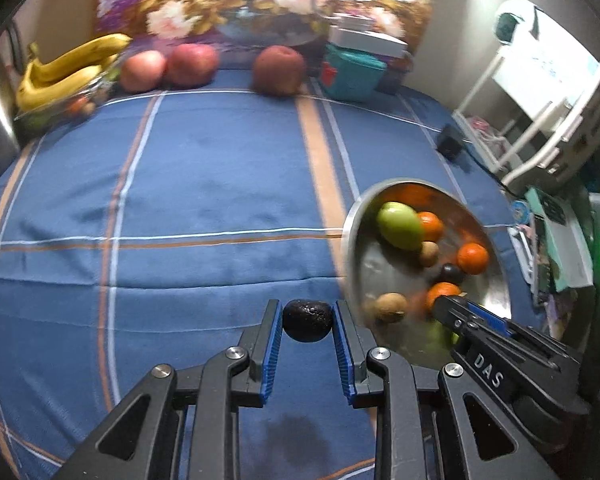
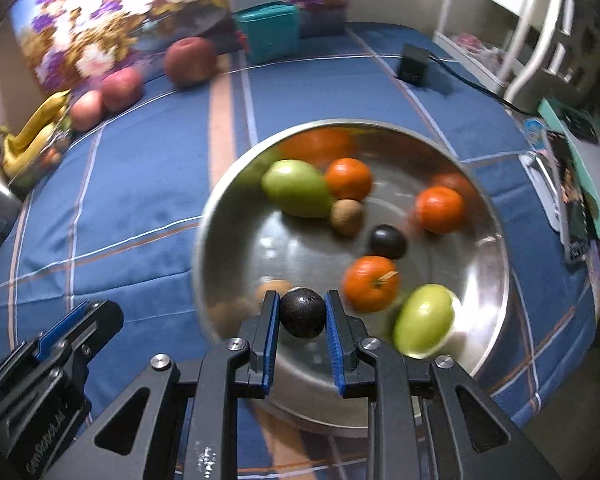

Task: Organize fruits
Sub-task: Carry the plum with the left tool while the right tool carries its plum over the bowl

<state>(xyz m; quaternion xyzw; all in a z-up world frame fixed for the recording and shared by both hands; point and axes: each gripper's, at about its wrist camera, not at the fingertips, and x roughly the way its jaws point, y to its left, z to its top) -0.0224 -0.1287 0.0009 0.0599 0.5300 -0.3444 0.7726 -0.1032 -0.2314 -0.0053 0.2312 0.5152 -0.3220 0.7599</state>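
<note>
A steel bowl [image 2: 492,280] on the blue plaid cloth holds oranges [image 2: 371,283], green mangoes [image 2: 296,188], kiwis [image 2: 346,217] and a dark round fruit [image 2: 388,241]. My right gripper [image 2: 302,312] is shut on a dark round fruit [image 2: 302,312] above the bowl's near edge. My left gripper [image 1: 307,320] is shut on another dark round fruit [image 1: 307,320] above the cloth, left of the bowl [image 1: 354,240]. The right gripper [image 1: 456,308] shows in the left wrist view over the bowl. The left gripper [image 2: 84,316] shows at the lower left of the right wrist view.
Three apples [image 1: 192,65] and a banana bunch [image 1: 66,76] over a clear container lie along the far edge by a floral board. A teal box [image 1: 354,72] with a white box on it stands far right. A black adapter [image 1: 450,140], white rack [image 1: 548,92] and books [image 1: 560,236] lie to the right.
</note>
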